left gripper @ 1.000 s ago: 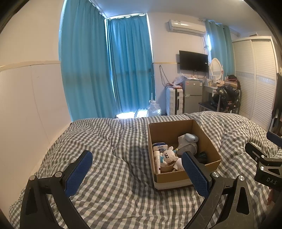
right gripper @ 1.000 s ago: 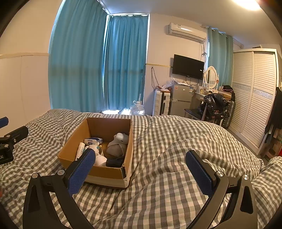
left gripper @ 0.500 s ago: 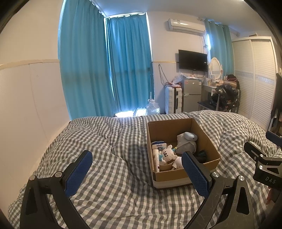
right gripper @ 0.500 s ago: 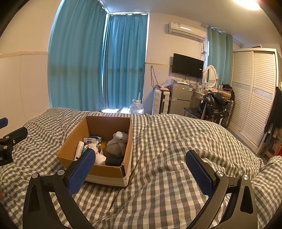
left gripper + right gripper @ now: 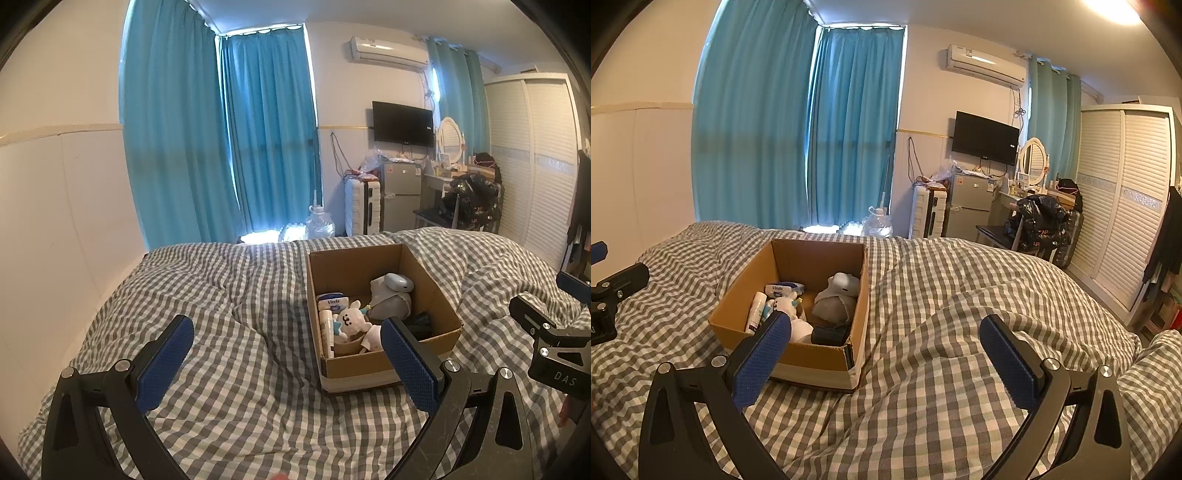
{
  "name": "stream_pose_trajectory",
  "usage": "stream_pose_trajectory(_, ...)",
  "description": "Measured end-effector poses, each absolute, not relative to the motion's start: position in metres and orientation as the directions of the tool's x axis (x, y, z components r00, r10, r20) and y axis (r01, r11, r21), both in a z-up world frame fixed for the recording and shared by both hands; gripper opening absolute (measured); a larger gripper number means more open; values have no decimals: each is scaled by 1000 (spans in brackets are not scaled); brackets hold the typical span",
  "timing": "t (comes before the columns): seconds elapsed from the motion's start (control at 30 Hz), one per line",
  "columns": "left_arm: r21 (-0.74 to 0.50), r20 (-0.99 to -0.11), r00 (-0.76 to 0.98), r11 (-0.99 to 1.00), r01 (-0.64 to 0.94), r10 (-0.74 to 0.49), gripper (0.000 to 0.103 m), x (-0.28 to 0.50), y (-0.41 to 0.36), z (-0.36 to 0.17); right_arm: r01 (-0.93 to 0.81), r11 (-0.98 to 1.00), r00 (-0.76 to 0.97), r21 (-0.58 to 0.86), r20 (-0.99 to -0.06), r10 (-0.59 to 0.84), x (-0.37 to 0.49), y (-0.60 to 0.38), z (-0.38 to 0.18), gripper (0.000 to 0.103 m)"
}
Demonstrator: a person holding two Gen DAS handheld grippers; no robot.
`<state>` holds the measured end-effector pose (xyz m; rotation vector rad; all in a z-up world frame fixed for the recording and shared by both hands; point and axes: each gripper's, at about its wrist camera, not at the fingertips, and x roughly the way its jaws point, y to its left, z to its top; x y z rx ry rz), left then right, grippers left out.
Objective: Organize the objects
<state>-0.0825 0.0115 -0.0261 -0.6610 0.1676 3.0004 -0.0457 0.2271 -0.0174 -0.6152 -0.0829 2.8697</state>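
Both the left gripper point(image 5: 286, 354) and right gripper point(image 5: 886, 354) stood wide and empty above the grey checked quilt point(image 5: 229, 354), near the open brown cardboard box point(image 5: 827, 356) of toys; a steady descent from straight above seemed best.

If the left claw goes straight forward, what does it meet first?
Probably the grey-and-white checked quilt: the open left claw aims left of the brown cardboard box, though depth is unclear.
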Motion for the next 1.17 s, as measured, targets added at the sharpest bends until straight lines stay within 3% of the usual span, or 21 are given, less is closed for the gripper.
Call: stream_pose_trajectory(1.17,88,-420,-907,-994,-60,17,103,-80,7,-30,-191,-976,-889,-105,-404,217,-45,225,-21,103)
